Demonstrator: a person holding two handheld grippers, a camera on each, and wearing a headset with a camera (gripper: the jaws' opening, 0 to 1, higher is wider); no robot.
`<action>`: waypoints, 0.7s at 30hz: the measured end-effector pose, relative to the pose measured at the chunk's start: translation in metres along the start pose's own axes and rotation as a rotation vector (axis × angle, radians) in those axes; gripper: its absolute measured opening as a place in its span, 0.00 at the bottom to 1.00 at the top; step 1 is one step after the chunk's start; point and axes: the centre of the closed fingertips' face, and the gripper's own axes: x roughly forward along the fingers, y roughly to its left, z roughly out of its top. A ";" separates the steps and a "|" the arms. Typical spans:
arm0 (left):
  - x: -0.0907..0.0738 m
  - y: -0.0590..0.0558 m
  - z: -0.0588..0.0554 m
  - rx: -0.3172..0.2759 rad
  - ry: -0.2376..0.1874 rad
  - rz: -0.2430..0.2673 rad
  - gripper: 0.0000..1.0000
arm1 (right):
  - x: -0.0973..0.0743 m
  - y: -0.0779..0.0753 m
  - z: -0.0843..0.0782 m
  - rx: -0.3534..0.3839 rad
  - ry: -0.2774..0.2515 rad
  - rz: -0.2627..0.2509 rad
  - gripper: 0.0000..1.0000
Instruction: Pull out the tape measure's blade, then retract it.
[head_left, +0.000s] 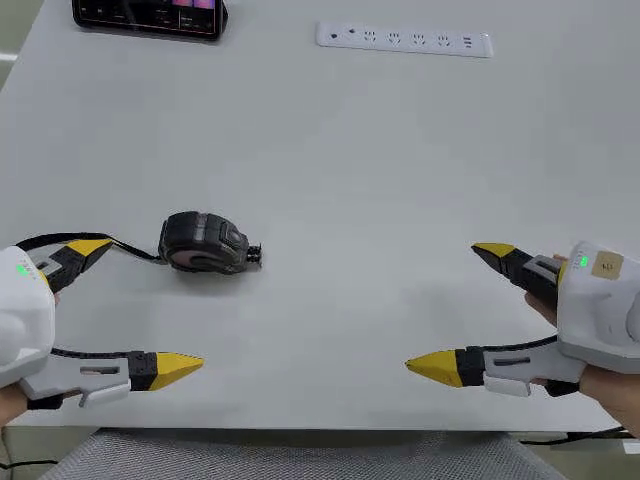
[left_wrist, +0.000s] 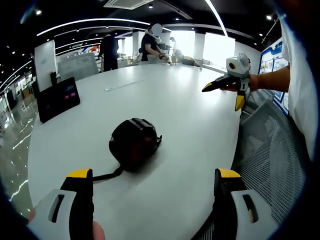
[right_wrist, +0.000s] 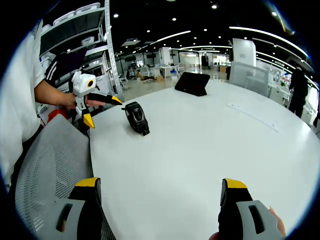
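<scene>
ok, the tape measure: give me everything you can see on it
The tape measure is a dark rounded case, plastic or rubber by the look. It rests on the white table, blade retracted, only the end hook showing, pointed toward the right tongs. A black strap trails from its back to the left tongs; contact unclear. Both tongs are open, gripping nothing.

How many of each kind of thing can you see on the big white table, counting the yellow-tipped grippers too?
Tape measure: 1
Power strip: 1
Tablet: 1
Grippers: 2, the left gripper and the right gripper, both open
Total: 5
</scene>
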 end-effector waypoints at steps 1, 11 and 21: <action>0.000 0.001 0.000 0.000 -0.001 0.002 0.99 | 0.000 0.000 -0.001 0.001 0.001 0.001 0.99; -0.001 -0.003 0.001 0.006 -0.015 -0.016 0.99 | -0.001 0.001 -0.003 0.010 0.005 0.001 0.99; -0.001 -0.003 -0.003 -0.003 -0.005 -0.021 0.99 | -0.001 0.002 -0.005 0.016 0.008 0.000 0.99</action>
